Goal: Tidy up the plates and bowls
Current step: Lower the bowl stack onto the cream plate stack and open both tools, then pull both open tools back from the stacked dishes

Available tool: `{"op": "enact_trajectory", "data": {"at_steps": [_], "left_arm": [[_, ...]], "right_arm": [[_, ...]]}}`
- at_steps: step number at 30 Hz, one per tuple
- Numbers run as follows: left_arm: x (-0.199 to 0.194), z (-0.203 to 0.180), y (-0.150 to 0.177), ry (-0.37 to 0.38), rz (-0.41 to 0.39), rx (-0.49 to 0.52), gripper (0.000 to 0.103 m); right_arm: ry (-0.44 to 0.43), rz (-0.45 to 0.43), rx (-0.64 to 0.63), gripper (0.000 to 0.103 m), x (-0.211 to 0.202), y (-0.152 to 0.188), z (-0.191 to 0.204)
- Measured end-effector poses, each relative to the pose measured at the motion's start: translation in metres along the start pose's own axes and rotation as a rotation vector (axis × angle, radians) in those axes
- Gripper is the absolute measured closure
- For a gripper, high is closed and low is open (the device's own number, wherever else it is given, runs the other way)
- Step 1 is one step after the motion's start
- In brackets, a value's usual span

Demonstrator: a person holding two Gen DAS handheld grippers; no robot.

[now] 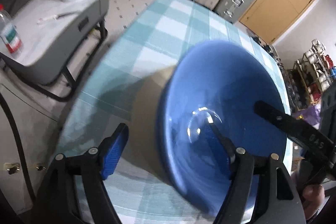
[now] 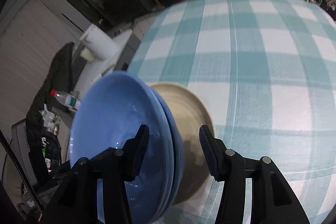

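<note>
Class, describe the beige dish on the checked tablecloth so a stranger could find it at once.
Start at the table's teal-and-white checked tablecloth. On it stands a stack of blue bowls. The beige dish lies directly under them, the only non-blue piece, wider than the bowls' base.

**What the views leave unclear**

Motion blur smears the blue bowl [image 1: 220, 102] and the beige bowl [image 1: 151, 98] under it in the left wrist view, softening both rims. The blue bowl's wall hides most of the beige one. The left claw [image 1: 168, 148] has its right finger in front of the bowl's inside; its arms run off the bottom edge. In the right wrist view the stack's lower rim [image 2: 147, 203] sits behind the right claw [image 2: 174, 152]. The table [image 2: 262, 56] is cut by the frame's right edge.
</note>
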State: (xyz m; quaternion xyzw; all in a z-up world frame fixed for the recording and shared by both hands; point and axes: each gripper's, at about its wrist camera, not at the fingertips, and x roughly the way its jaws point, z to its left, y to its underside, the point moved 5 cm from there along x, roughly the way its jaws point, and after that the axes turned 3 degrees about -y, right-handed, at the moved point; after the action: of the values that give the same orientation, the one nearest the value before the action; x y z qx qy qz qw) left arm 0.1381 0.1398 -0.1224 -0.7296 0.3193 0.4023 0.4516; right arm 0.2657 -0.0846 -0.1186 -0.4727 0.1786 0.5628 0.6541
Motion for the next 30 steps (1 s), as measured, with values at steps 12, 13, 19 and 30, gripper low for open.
{"op": "enact_trajectory", "data": {"at_steps": [12, 13, 19, 30], "left_arm": [[-0.102, -0.015, 0.017, -0.097, -0.422, 0.075, 0.005], [-0.108, -0.018, 0.019, -0.092, -0.439, 0.086, 0.005], [-0.134, -0.046, 0.035, -0.06, -0.496, 0.169, 0.003], [-0.164, -0.082, 0.066, -0.102, -0.574, 0.313, 0.0]], "right_arm": [[-0.165, -0.392, -0.077, 0.017, -0.118, 0.013, 0.008], [-0.172, -0.421, -0.105, 0.015, -0.129, 0.017, 0.012], [-0.145, -0.505, -0.182, 0.009, -0.177, 0.043, 0.024], [-0.077, -0.544, -0.244, 0.003, -0.212, 0.101, 0.024]]}}
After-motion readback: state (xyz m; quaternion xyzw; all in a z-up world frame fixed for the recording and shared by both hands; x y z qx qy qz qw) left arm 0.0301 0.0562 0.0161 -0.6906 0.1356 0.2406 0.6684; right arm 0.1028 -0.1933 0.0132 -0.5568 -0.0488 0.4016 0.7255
